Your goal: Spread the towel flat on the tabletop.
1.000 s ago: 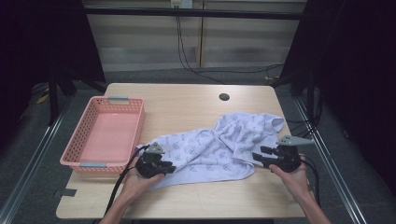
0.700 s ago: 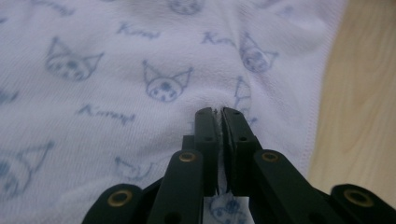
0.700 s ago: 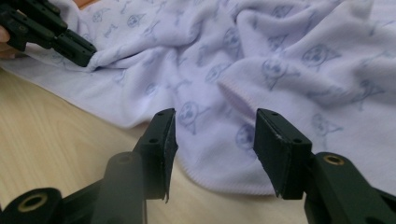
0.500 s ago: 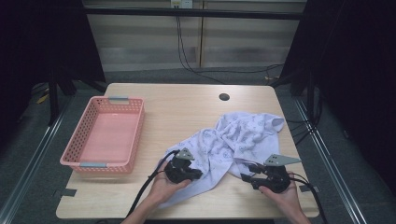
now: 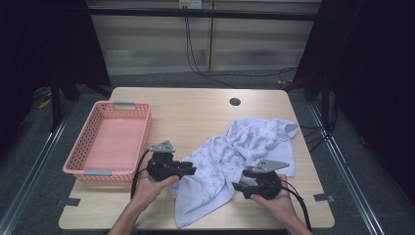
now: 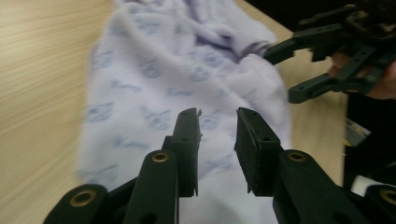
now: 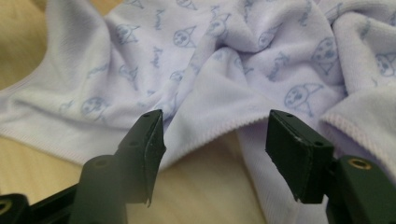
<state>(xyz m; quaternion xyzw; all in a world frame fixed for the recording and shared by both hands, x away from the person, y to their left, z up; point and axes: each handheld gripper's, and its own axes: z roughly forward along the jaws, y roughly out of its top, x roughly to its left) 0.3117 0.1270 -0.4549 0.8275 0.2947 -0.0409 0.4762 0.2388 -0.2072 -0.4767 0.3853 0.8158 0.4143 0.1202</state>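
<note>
Both claws, left (image 5: 192, 170) and right (image 5: 236, 186), just opened, gape empty beside the towel (image 5: 235, 156); its blue print is unreadable.

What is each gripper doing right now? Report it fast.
Left gripper: open, jaws just opening, nothing between the fingers, towel beyond them.
Right gripper: open, jaws just opening, holding nothing.

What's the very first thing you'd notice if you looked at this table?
A crumpled pale-lilac towel with little blue drawings, sprawled over the right half of the wooden table. Next, the empty pink basket at the left edge. The left gripper and the right gripper, jaws just opened and holding nothing, sit on either side of the towel's near part.
</note>
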